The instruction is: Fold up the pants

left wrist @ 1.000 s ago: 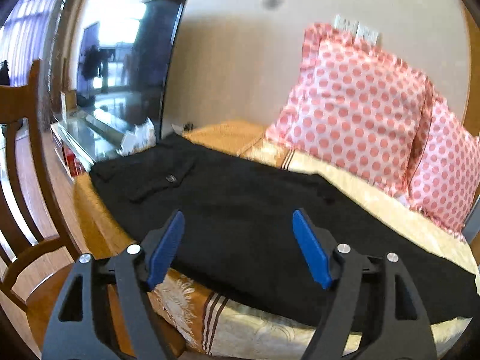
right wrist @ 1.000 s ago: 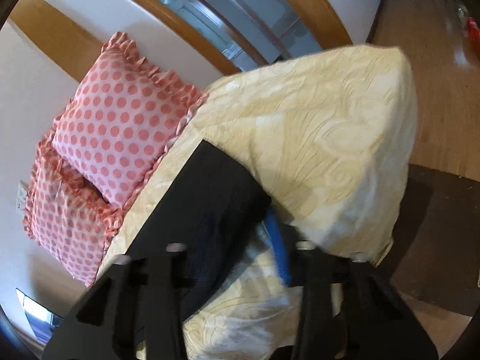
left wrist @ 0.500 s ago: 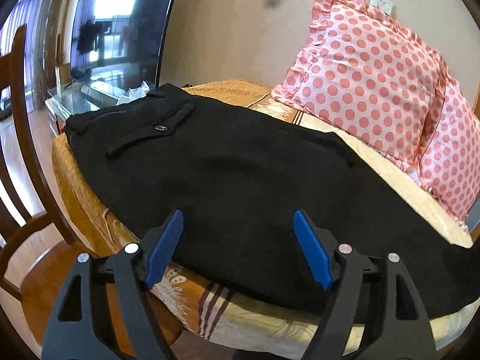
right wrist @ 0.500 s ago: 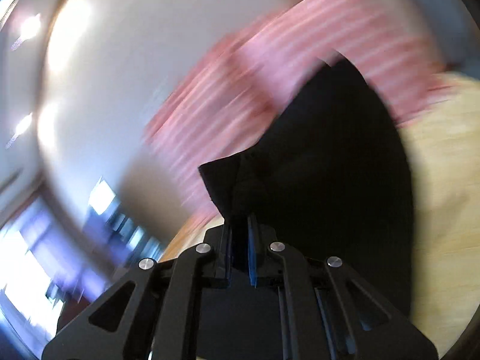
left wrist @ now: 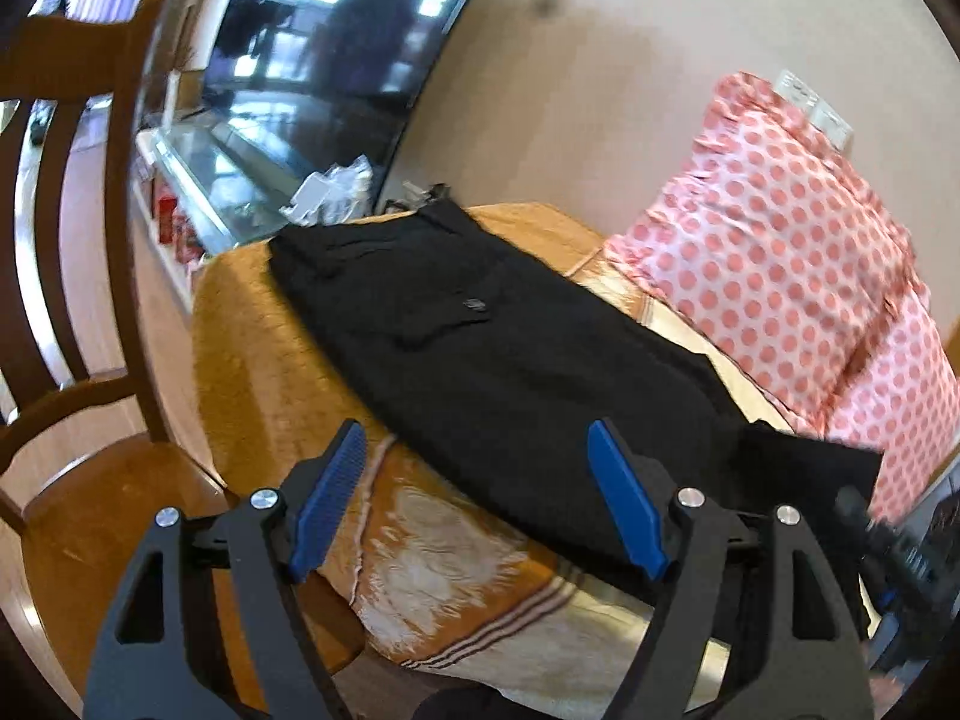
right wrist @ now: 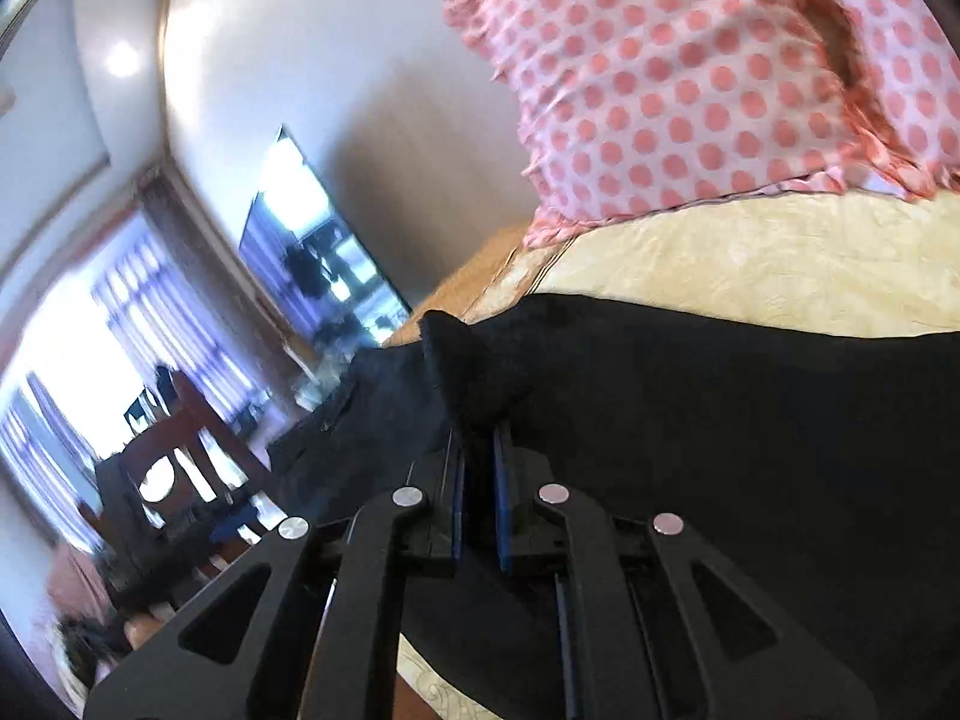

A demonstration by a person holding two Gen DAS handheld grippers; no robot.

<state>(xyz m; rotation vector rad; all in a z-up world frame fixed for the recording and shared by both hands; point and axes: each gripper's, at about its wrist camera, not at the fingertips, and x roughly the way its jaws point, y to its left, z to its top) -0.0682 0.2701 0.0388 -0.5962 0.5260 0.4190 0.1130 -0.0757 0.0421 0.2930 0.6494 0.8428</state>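
Your left wrist view gives you the whole layout; your right wrist view gives you only the grip.

Nearest in the left view, your left gripper (left wrist: pixel 477 495) hangs with its blue pads (left wrist: pixel 624 501) spread wide and nothing between them, held just off the near edge of the bed. Past the pads, the black pants (left wrist: pixel 480 372) lie flat on the orange and cream bedspread (left wrist: pixel 264 372), waistband end at the far left, with a buttoned back pocket (left wrist: pixel 456 315) facing up. At the right edge of this view a raised corner of black cloth (left wrist: pixel 810 474) stands up from the bed. Beyond are two pink polka-dot pillows (left wrist: pixel 774 252) against the wall, a wooden chair (left wrist: pixel 66 276) on the left, and a dark television (left wrist: pixel 336 48) above a glass stand.

In the right view, your right gripper (right wrist: pixel 478 480) has its pads pressed nearly together on a pinched fold of the pants (right wrist: pixel 720 420), which pokes up as a small peak just past the fingertips. The rest of the cloth drapes away to the right across the cream bedspread (right wrist: pixel 780 264), with a pillow (right wrist: pixel 690 72) above it.
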